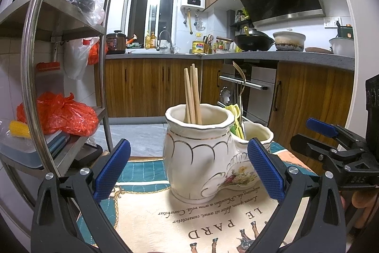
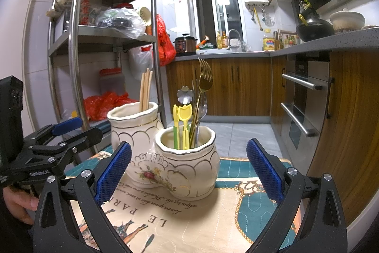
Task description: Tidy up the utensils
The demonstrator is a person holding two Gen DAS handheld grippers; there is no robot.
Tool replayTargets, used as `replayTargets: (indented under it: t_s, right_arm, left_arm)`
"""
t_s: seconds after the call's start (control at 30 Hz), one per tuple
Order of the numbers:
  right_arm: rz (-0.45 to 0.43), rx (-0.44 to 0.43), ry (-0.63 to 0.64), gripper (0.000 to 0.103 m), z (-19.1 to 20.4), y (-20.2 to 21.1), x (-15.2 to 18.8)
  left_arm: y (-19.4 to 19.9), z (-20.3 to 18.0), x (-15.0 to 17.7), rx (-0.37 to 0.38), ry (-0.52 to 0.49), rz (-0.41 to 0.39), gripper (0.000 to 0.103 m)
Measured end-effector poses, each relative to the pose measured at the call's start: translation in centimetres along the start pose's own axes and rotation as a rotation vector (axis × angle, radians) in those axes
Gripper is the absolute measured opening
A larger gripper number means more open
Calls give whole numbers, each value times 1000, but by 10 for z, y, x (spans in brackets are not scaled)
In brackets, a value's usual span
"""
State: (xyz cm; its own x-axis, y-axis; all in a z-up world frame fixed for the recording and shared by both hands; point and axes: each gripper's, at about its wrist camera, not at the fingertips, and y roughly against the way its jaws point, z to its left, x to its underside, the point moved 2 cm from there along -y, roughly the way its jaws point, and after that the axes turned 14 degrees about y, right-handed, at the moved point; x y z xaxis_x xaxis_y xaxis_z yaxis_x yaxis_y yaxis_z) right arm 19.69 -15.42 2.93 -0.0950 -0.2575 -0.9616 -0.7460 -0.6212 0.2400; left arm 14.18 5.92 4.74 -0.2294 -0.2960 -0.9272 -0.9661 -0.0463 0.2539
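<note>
With both tongs spread wide and empty, I see the chopsticks (image 1: 193, 94) upright in the taller pot (image 1: 196, 153) at centre frame ahead of my left gripper (image 1: 188, 170), while the forks (image 2: 201, 98) stand before my right gripper (image 2: 188, 170).

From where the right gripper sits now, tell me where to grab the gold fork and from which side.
Grip the gold fork on its neck just below the tines, coming from above with the right gripper. It stands tines-up in the shorter pot, taller than the yellow picks and silver utensils crowding its lower handle, so only the top is free. Lifting straight up probably clears the rim.
</note>
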Motion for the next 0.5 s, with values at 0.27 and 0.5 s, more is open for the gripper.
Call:
replayTargets:
  t_s: [0.27,0.5]
  right_arm:
    - [0,-1,-2,97,0,-1,1]
    - [0,0,-3,97,1,-1,1]
  left_arm:
    - [0,1,0,4,-3,-1,97]
    - [-1,3,0,2,3,12,97]
